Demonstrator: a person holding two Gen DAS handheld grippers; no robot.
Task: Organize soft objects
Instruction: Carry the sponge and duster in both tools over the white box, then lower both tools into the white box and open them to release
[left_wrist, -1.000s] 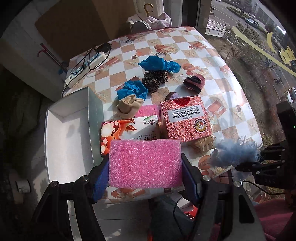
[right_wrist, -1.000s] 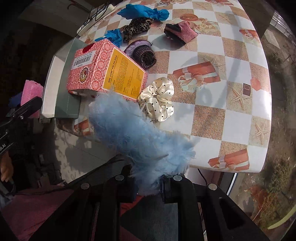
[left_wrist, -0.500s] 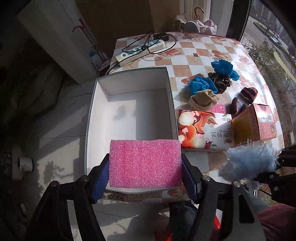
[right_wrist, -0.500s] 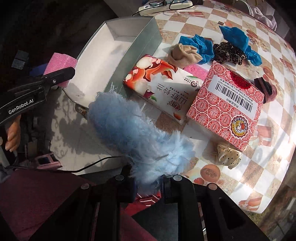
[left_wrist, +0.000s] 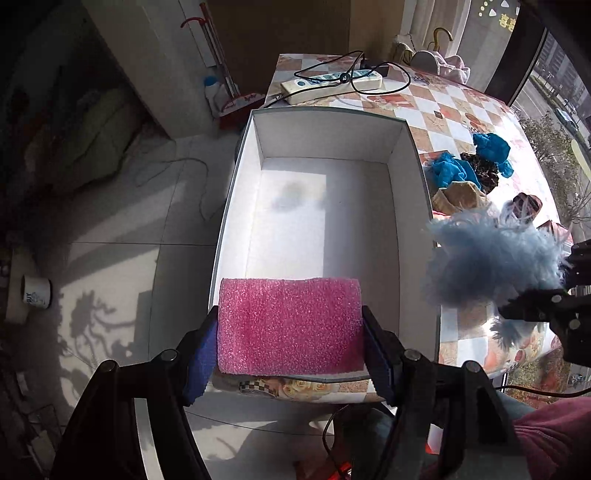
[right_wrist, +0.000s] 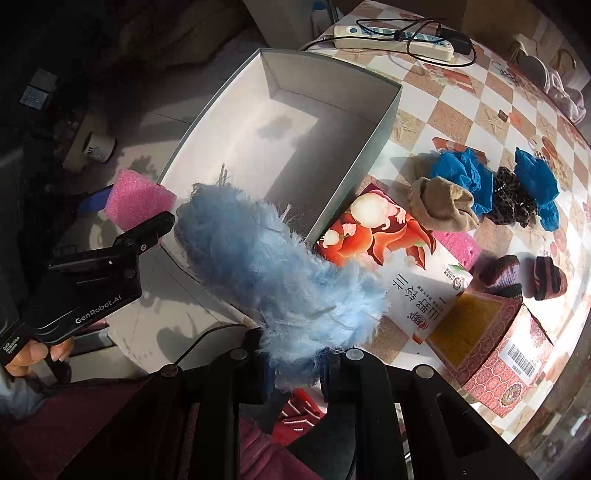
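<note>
Carrying step: left gripper (left_wrist: 290, 328) clamped on pink foam block (left_wrist: 290, 326), right gripper (right_wrist: 295, 373) pinching fluffy blue feather puff (right_wrist: 273, 266), both at empty white cardboard box (left_wrist: 413, 206); next, lower inside, release.

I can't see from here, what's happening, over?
Left gripper shut on pink sponge at white box near rim. Right gripper shut on blue fluff. Nothing blocking.

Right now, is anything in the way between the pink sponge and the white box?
Nothing visible is. The left gripper holds the pink sponge right over the near rim of the box, and the box floor looks bare. The blue fluff in the right gripper hangs off to the side.
</note>
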